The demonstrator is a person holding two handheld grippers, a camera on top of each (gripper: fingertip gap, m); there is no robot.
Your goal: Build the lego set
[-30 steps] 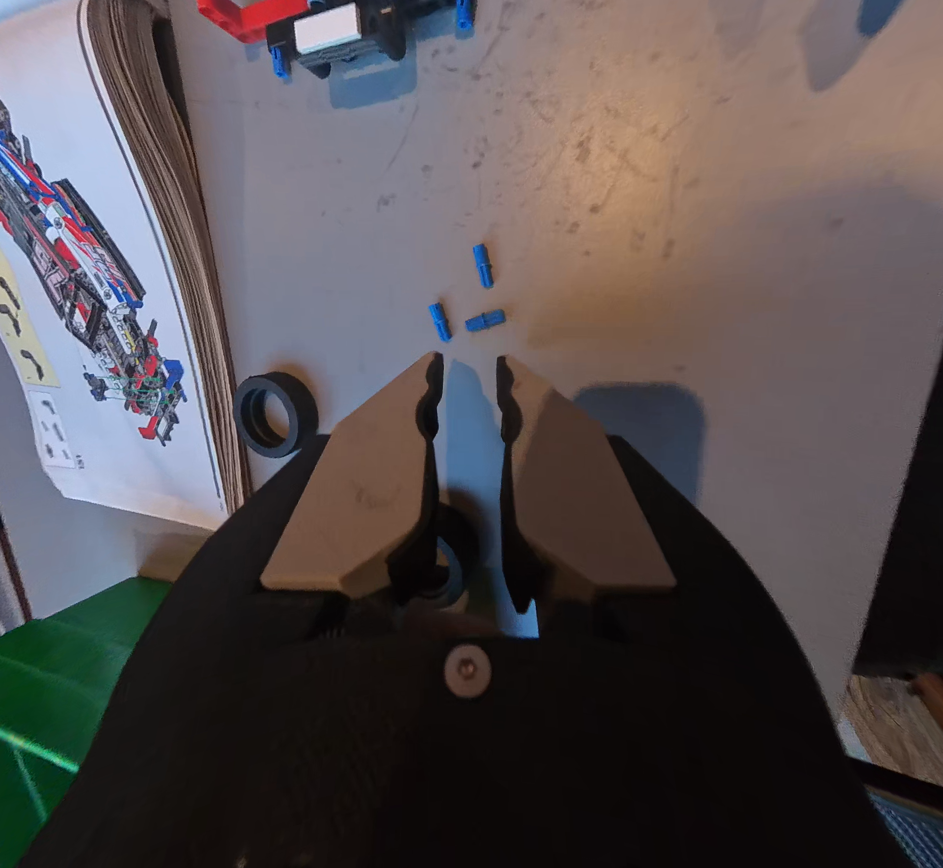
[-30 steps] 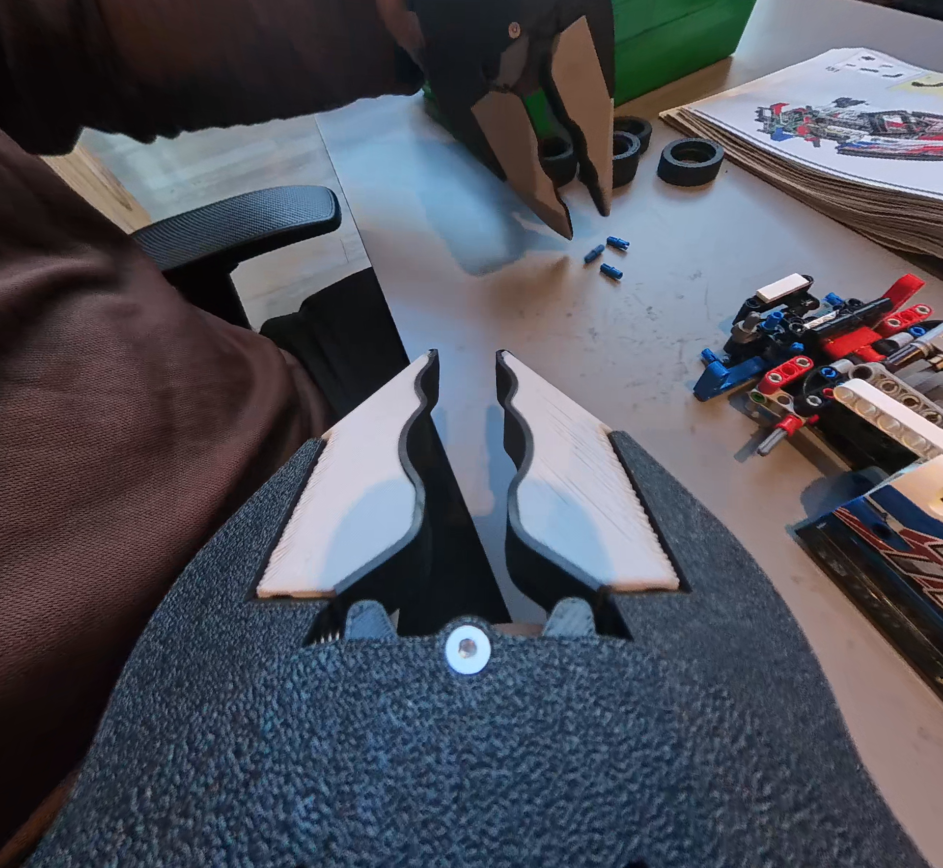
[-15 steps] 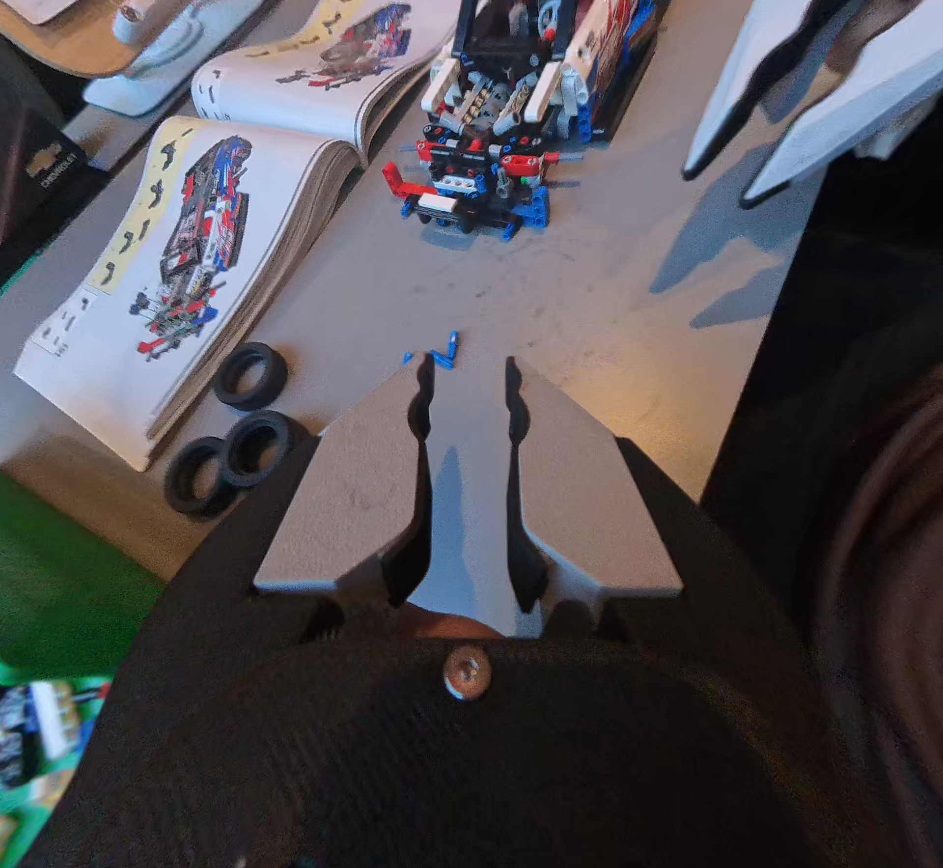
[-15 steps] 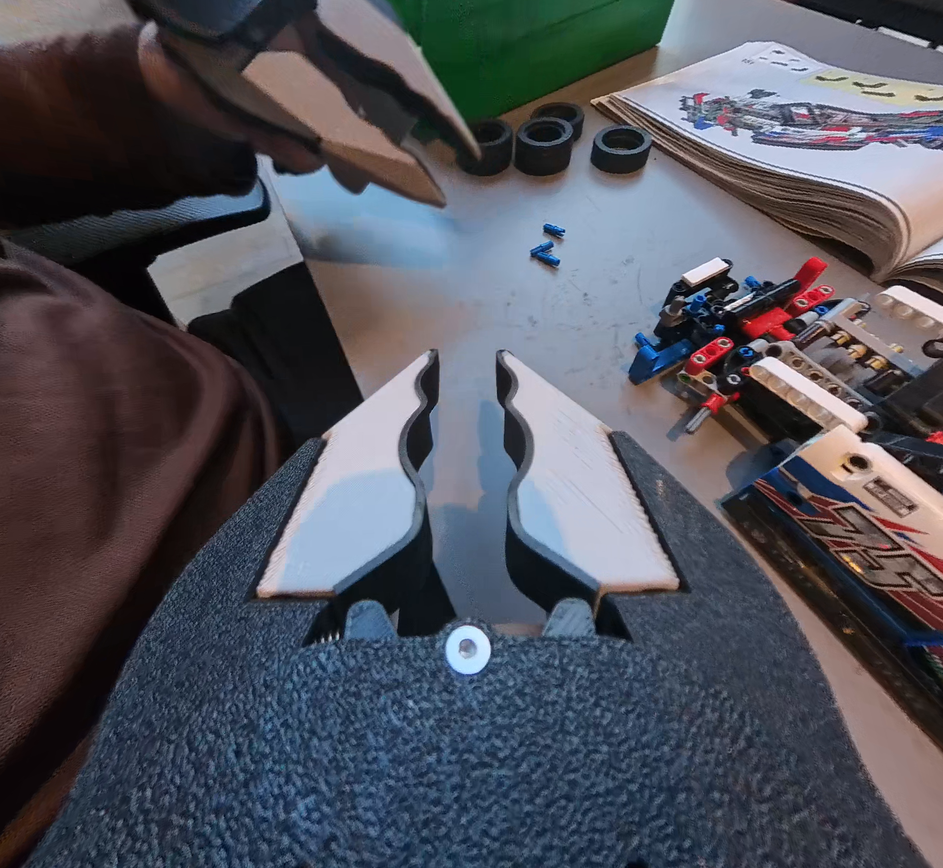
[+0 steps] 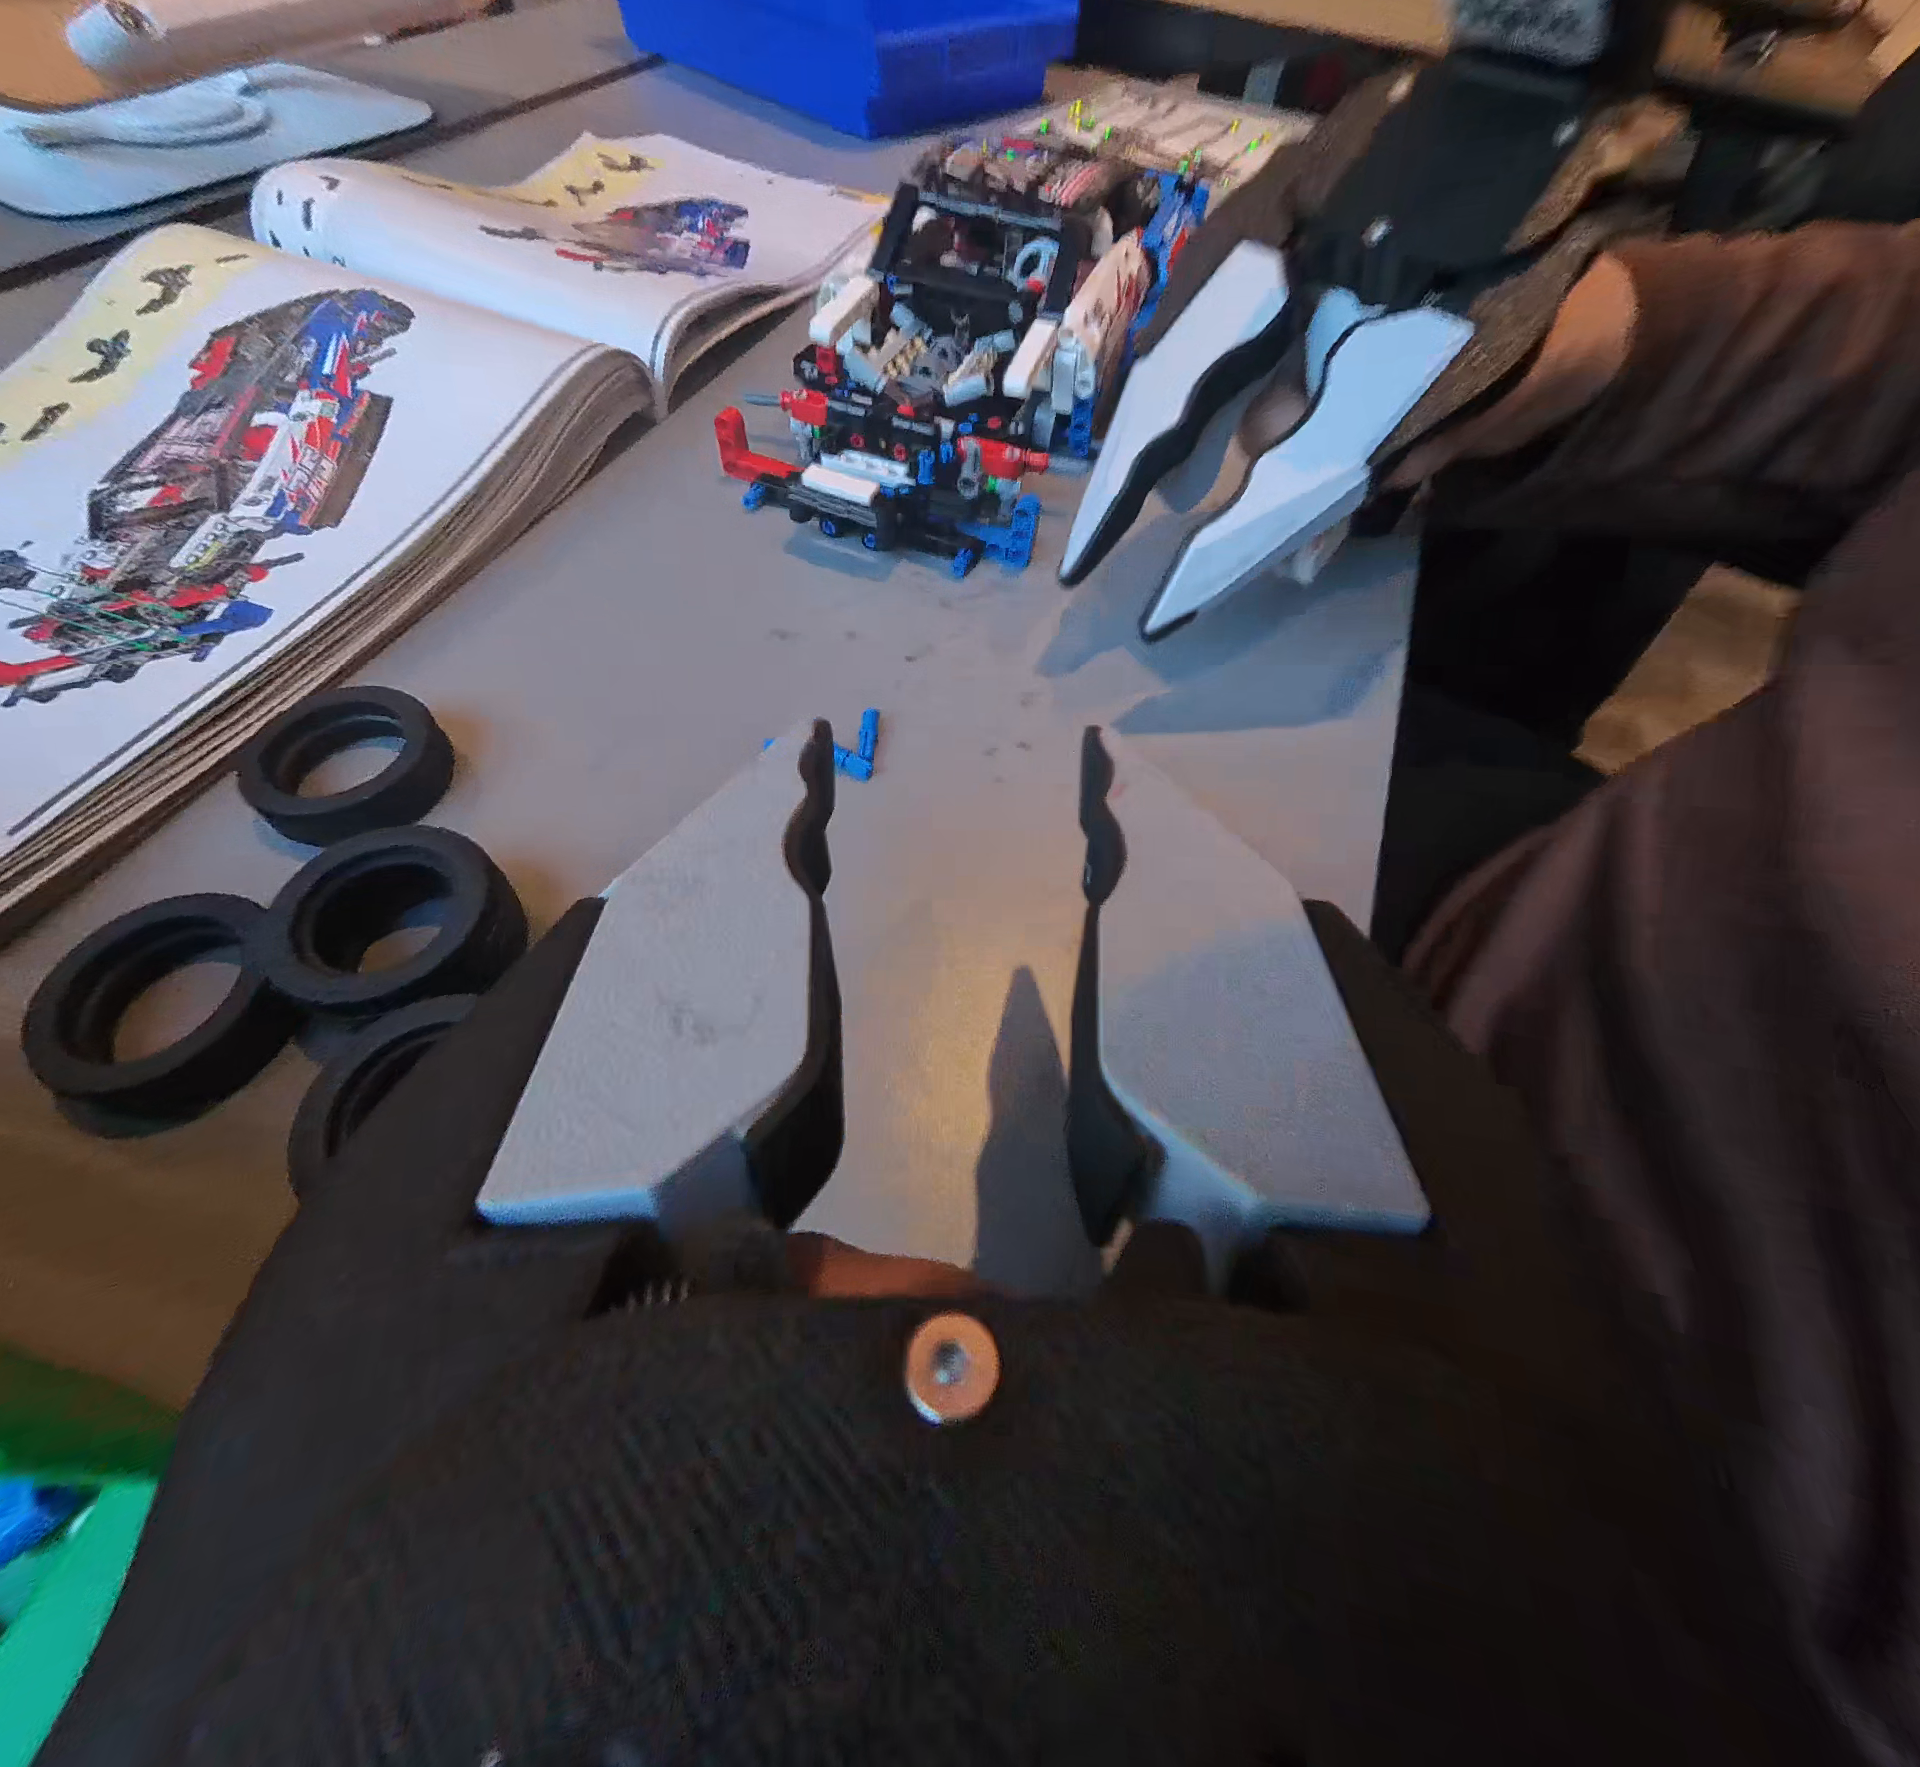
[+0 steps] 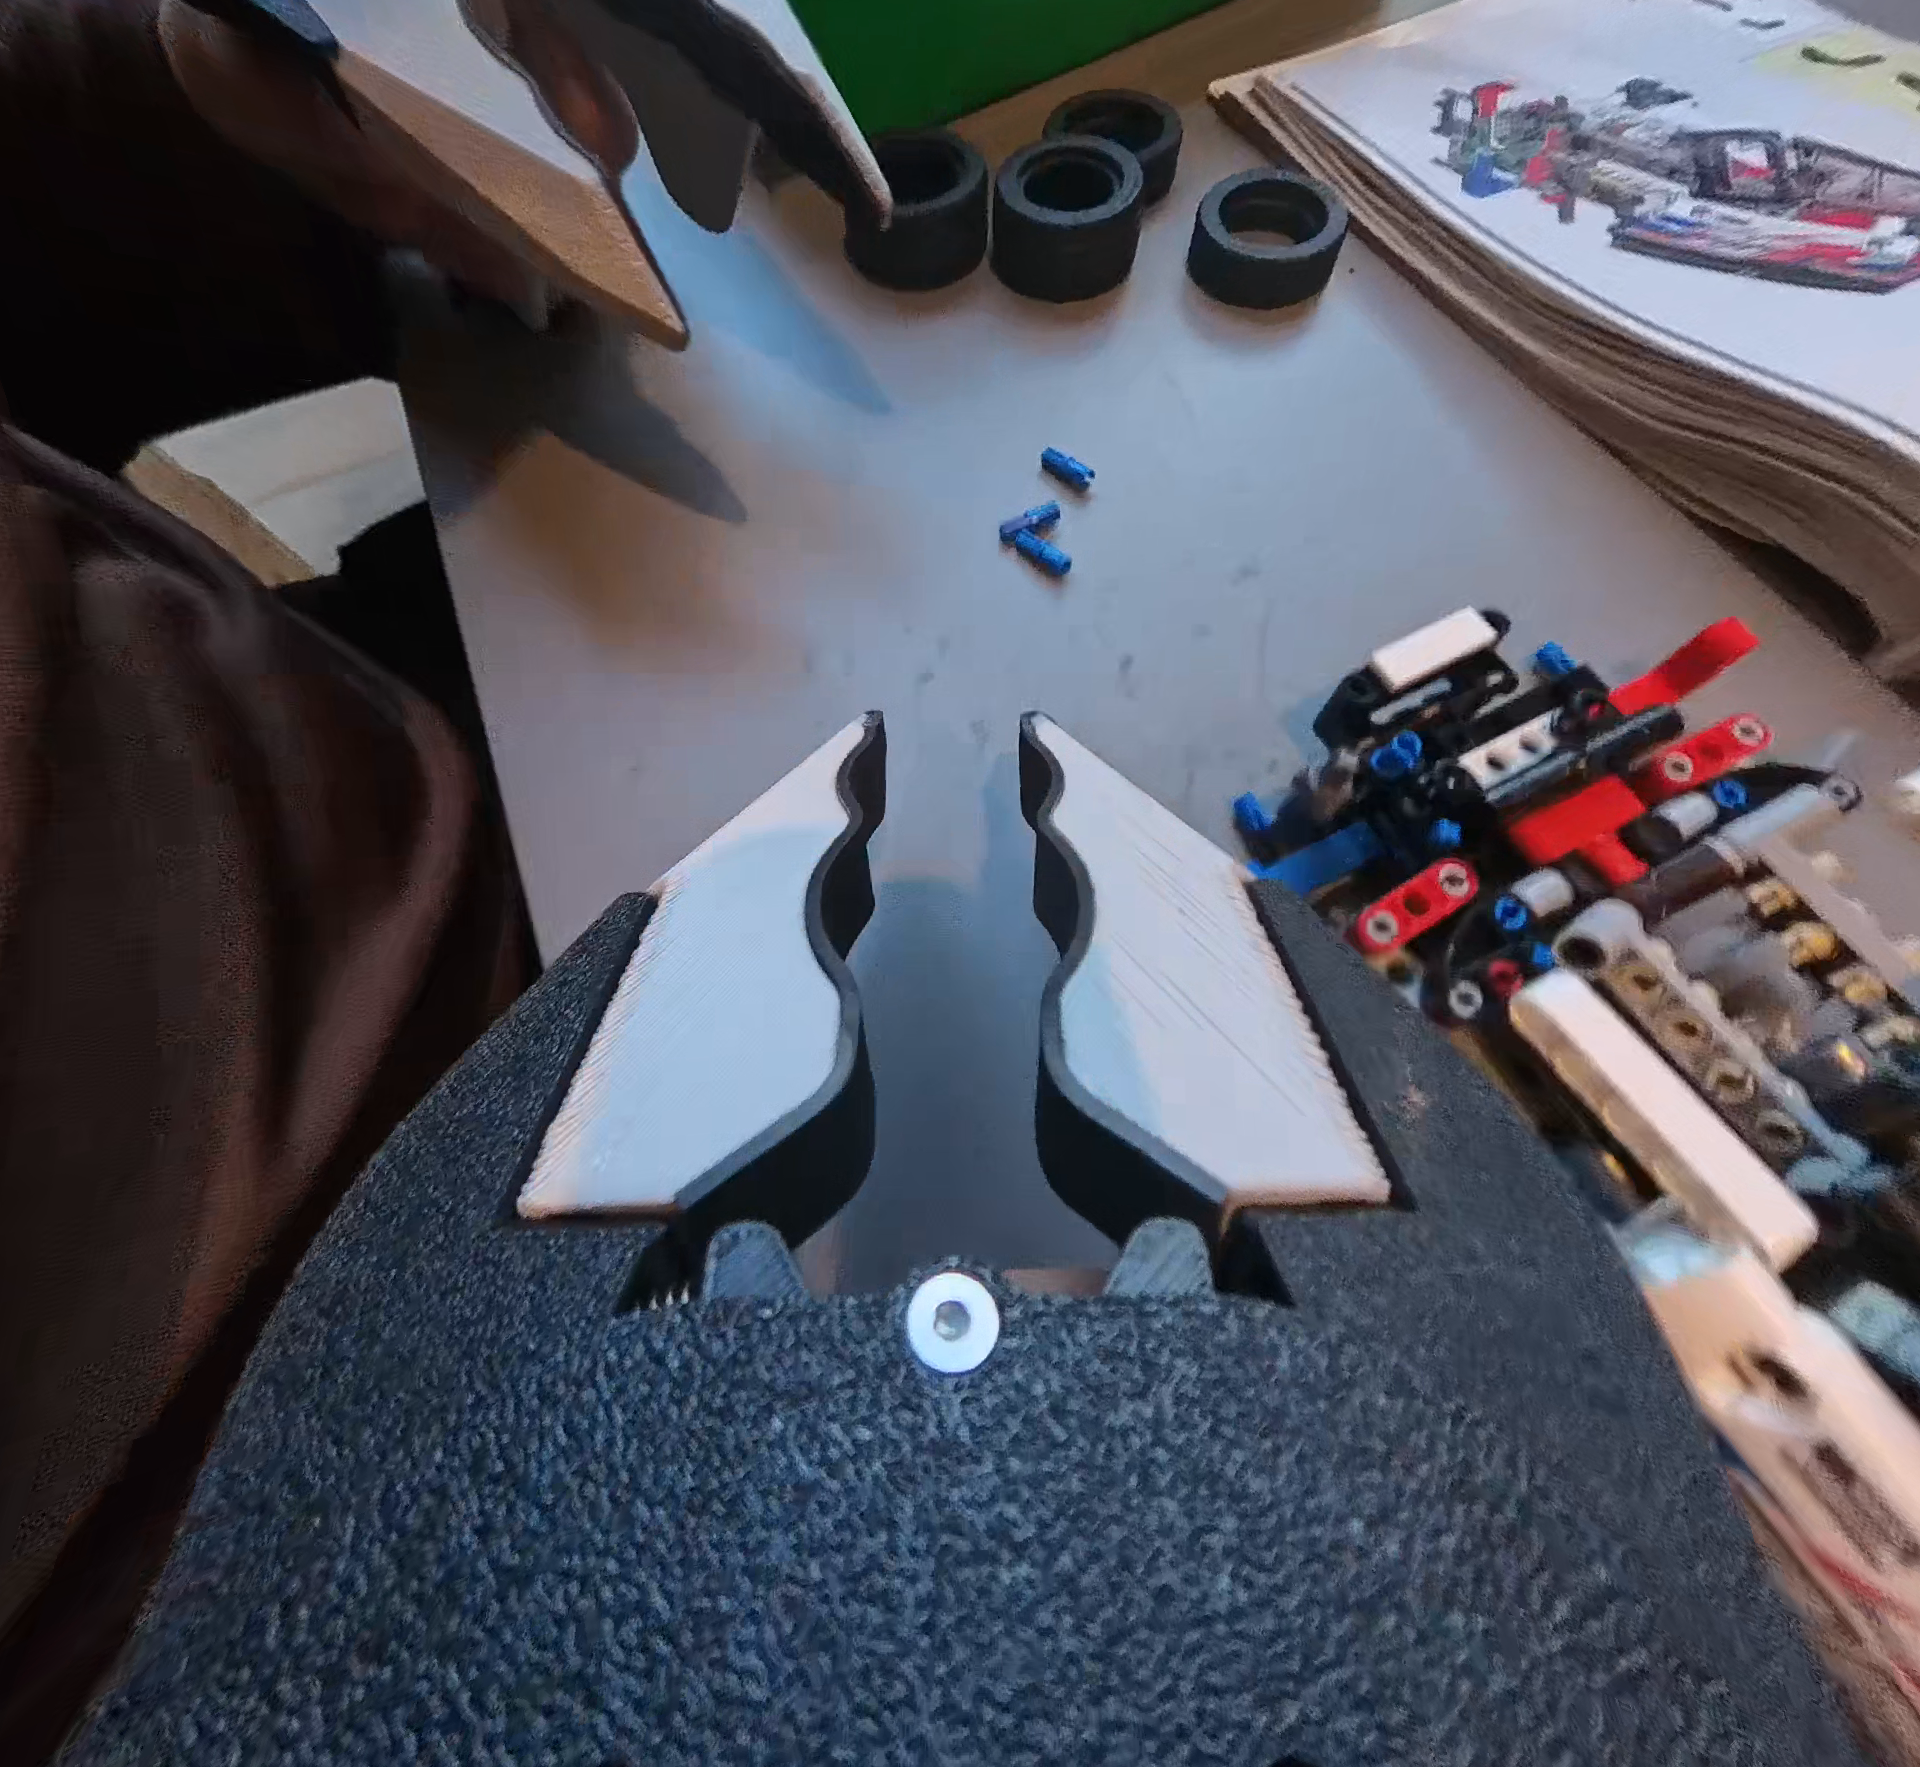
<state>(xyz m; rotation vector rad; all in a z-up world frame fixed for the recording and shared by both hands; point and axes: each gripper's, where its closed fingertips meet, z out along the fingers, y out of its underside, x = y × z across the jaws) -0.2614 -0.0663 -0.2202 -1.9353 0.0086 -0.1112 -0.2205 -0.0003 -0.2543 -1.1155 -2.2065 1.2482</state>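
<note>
Lego car [image 5: 966,387] sits part-built mid-table, three blue pins [image 6: 1044,522] loose before it; left gripper [image 5: 951,761] and right gripper [image 6: 951,730] both gape empty, so pin pickup seemingly comes next, needing fine closure.

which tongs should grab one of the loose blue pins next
Probably the left tongs: open, empty, and the blue pins lie on the table just past their left tip. The right tongs, also open and empty, sit farther back, beside the lego car.
</note>
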